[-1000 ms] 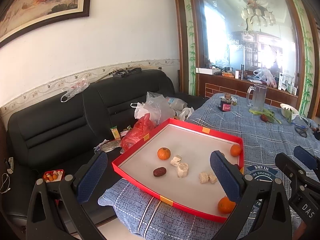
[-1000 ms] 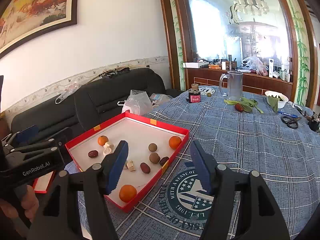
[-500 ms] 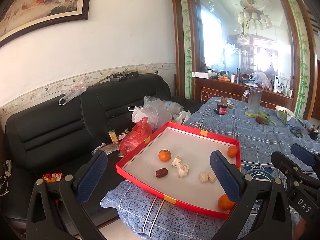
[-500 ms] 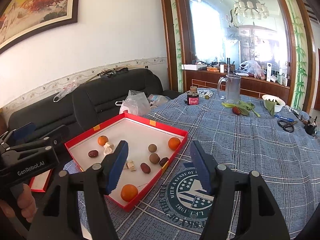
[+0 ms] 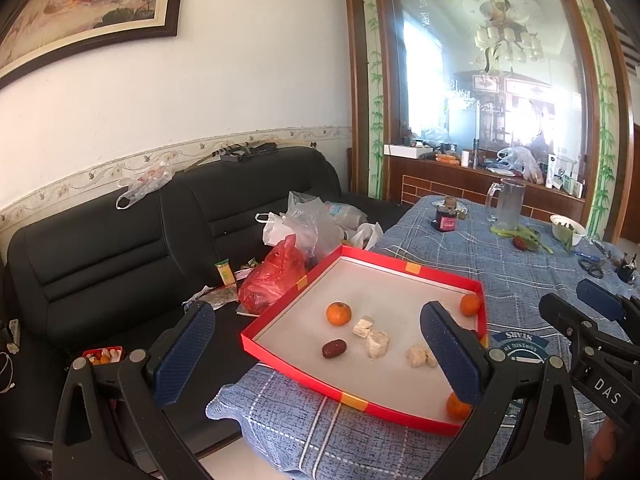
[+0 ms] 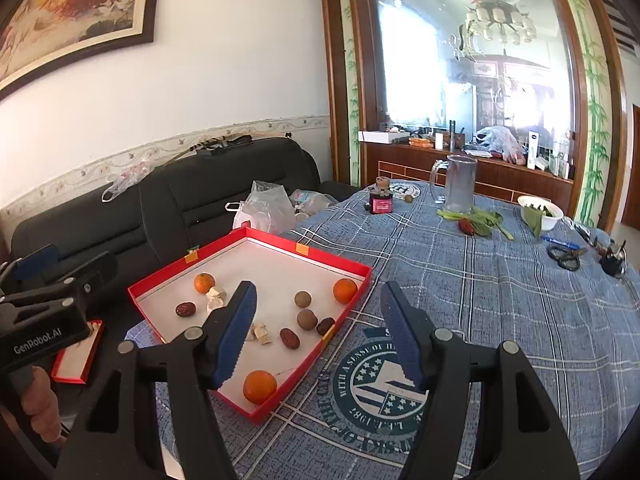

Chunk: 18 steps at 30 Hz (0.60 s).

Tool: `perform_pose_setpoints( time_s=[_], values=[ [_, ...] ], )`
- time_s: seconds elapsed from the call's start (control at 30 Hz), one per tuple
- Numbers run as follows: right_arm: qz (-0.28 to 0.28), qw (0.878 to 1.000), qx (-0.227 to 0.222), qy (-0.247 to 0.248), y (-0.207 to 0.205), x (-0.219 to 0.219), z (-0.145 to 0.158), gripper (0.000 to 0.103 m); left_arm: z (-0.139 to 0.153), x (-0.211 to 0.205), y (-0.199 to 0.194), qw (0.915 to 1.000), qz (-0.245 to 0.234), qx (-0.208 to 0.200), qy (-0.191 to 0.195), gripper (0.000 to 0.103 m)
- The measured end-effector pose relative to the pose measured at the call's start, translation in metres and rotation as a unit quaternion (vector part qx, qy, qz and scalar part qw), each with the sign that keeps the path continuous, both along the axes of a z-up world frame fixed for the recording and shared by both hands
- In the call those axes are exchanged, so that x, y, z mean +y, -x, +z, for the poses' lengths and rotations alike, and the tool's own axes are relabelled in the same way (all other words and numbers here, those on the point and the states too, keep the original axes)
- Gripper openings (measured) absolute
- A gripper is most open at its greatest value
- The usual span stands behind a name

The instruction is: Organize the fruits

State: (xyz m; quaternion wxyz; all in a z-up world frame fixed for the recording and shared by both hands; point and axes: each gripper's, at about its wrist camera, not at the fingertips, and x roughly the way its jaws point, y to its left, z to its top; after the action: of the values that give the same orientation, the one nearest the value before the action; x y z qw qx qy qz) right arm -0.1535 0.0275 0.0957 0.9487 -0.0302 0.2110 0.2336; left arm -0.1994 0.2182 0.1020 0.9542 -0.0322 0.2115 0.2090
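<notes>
A red tray [image 5: 448, 275] with a white floor lies on the blue checked tablecloth [image 6: 500, 300]. In it are three oranges [image 6: 259, 387], dark red dates [image 6: 289, 338], two brown round fruits [image 6: 307, 319] and several pale candy pieces [image 5: 377, 343]. My left gripper [image 5: 316, 356] hovers open before the tray's near left corner, nothing between its blue pads. My right gripper [image 6: 318, 338] is open too, above the tray's right rim [image 6: 336, 261] and the cloth's round emblem [image 6: 384, 384], holding nothing. Each gripper shows at the edge of the other's view.
A black sofa [image 5: 120, 248] left of the table carries plastic bags [image 5: 276, 280] and a small red box [image 5: 102, 354]. Farther back on the table stand a glass jug [image 6: 460, 180], a small jar [image 6: 380, 202], greens [image 6: 480, 220], a white bowl [image 6: 540, 216] and scissors [image 6: 564, 258].
Both views have shifted only slightly. The fruits lie where they were and both grippers' jaws stand as wide as before.
</notes>
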Motion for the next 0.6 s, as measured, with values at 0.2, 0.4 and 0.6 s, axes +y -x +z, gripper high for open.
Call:
perform_pose_setpoints(
  time_s=[0.2,0.4,0.6],
  values=[
    [0.016,1.0,0.009,0.005,-0.018,0.017,-0.003,0.066,0.001,0.011,-0.012,1.0,0.004,0.007,-0.004,0.103],
    [0.023,0.999,0.021,0.019,-0.035,0.031,-0.012,0.066,-0.001,0.02,-0.031,0.9998,-0.002,0.011,0.019,0.103],
    [0.024,0.999,0.019,0.033,-0.05,0.041,-0.017,0.066,-0.006,0.026,-0.046,0.9994,-0.004,0.022,0.027,0.103]
  ],
)
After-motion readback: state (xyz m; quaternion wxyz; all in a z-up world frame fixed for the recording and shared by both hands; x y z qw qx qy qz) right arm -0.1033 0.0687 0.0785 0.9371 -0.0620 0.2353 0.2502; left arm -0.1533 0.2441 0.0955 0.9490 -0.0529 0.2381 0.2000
